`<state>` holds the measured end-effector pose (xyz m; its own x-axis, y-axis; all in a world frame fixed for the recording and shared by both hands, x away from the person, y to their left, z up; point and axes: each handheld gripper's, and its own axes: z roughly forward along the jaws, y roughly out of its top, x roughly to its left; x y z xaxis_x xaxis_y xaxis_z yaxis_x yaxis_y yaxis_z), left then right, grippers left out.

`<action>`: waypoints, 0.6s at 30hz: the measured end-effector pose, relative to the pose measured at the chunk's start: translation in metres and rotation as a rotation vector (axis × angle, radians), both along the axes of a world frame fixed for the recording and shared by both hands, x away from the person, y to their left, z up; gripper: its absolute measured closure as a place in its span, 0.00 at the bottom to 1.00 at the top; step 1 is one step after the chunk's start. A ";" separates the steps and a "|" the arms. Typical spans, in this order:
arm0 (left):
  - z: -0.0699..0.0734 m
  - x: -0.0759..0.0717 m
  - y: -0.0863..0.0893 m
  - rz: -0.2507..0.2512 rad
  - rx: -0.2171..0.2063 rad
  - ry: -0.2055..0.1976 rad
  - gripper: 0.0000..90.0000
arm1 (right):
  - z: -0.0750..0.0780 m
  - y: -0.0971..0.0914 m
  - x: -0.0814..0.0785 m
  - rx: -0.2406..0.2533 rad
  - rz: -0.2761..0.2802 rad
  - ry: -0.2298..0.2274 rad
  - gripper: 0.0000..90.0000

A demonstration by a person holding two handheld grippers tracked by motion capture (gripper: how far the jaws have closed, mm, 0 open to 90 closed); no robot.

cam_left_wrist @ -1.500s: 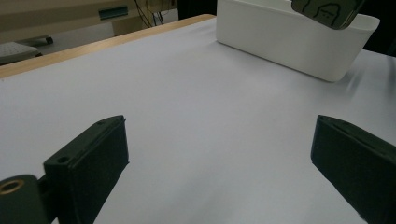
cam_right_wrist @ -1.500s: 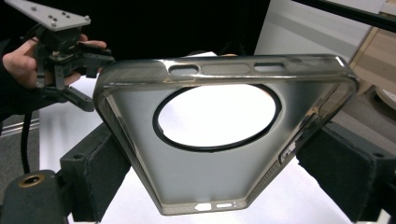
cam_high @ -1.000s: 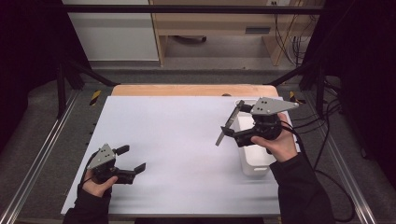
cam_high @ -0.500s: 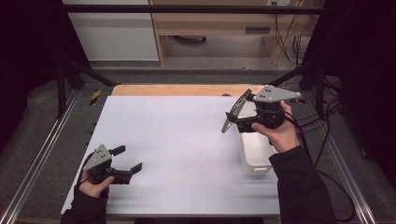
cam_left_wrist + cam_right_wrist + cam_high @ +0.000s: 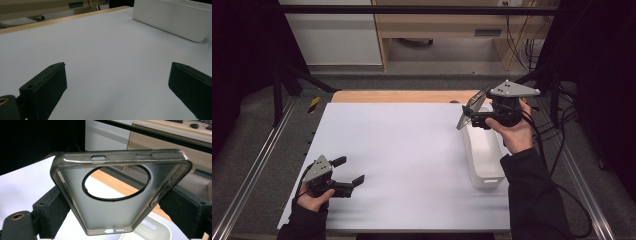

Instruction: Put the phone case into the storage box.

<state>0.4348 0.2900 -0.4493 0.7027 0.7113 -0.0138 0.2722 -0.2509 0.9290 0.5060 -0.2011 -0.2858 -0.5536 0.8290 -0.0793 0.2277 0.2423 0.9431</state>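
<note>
From above, the right gripper hangs over the far end of the white bin, its fingers clamped on a smoky phone case. The left gripper sits low on the white tabletop.

Left gripper view: fingers spread wide, nothing between.

Right gripper view: the case, round camera hole visible, is pinched by its sides.

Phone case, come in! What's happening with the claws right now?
Right claw shut on translucent grey phone case, above white plastic bin. Left claw open, empty, low over white table. Nothing in the way.
</note>
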 end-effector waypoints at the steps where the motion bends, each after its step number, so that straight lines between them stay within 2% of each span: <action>1: 0.000 0.000 0.000 0.000 0.001 -0.001 0.01 | 0.000 -0.001 0.002 -0.001 -0.007 -0.002 0.13; 18: -0.001 0.002 0.001 -0.002 0.002 -0.002 0.01 | -0.008 -0.001 0.029 0.001 -0.146 0.027 0.13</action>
<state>0.4363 0.2908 -0.4507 0.7045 0.7096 -0.0114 0.2698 -0.2530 0.9291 0.5350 -0.2023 -0.2943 -0.4287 0.9010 -0.0655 0.2855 0.2039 0.9364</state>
